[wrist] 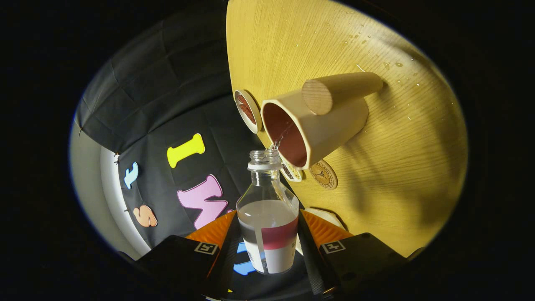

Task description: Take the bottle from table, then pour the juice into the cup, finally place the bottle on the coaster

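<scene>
the gripper [267, 246] has its two fingers closed in against the sides of one clear bottle [267, 209], gripping it at its labelled lower part. the bottle is uncapped, partly filled with clear liquid, and its open mouth sits right at the rim of one cup [317, 125] — a thin stream runs from the mouth into the cup's dark red inside. the cup is cream outside, with a round wooden handle [334, 92], and stands on the wooden desk [397, 175] near its edge. along that edge lie three small round discs — a pale dish-like one [247, 111] beside the cup, another [291, 172] partly hidden under its rim, and a brown coaster [323, 174] just inward. droplets [359, 42] speckle the desk beyond the handle.
</scene>
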